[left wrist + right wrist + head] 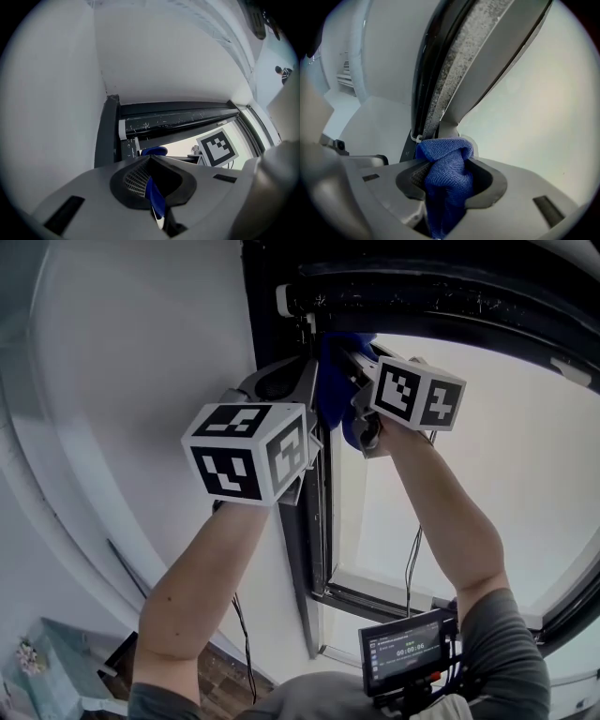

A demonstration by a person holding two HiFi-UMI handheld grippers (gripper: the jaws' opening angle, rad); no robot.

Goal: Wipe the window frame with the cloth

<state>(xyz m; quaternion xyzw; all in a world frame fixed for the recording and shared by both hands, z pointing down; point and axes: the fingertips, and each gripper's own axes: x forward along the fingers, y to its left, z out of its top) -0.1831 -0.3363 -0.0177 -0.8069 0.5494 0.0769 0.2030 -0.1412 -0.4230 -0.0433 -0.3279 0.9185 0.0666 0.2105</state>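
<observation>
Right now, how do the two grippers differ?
The right gripper clamps a thick wad of blue cloth; the left gripper pinches only a thin blue sliver, apparently its edge. The right one hangs before the glass, the left before the white wall. Both are shut and raised at the top corner of the frame.

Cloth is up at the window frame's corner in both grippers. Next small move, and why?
Probably push the right gripper forward and drag the cloth along the speckled strip of the window frame. That gripper is shut on the bunched cloth, whose end bulges past the jaws at the frame's corner, and the strip looks dusty. The left gripper pinches only a thin edge.
</observation>
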